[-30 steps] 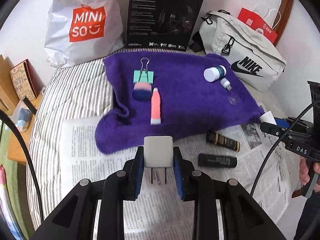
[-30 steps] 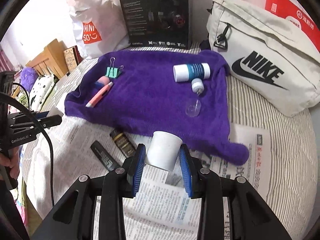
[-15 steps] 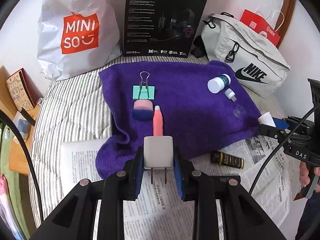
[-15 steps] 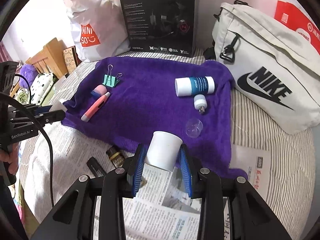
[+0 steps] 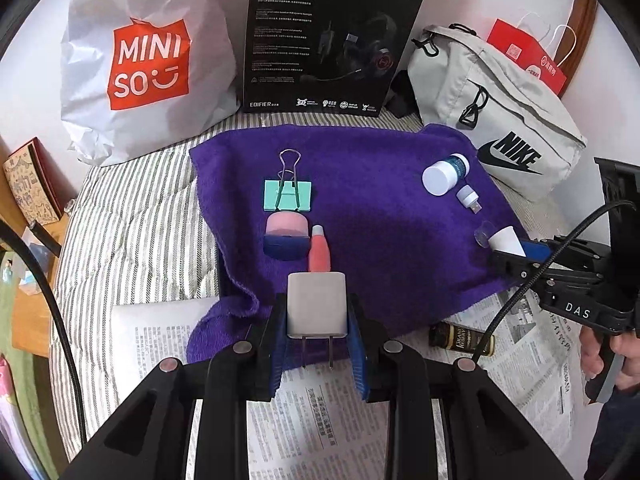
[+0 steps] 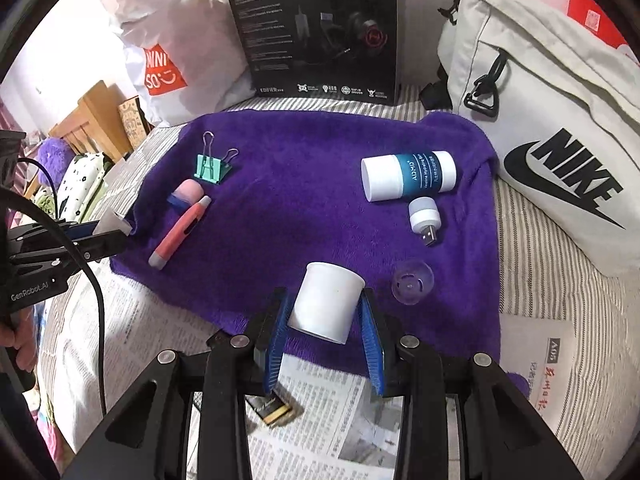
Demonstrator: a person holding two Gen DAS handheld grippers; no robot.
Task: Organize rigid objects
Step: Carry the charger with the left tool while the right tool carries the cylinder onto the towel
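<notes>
My left gripper is shut on a white plug adapter, prongs pointing back, held above the near edge of the purple towel. My right gripper is shut on a white paper cup, also over the towel's near edge. On the towel lie a green binder clip, a pink and blue eraser, a pink pen, a white and blue bottle, a small USB lamp and a clear suction cup.
A black and gold tube lies on newspaper right of my left gripper. At the back stand a Miniso bag, a black headset box and a Nike bag. The bed is striped.
Both grippers have moved forward over the towel's near edge with their objects still held. The black tubes on the newspaper have slid back and mostly out of view.
</notes>
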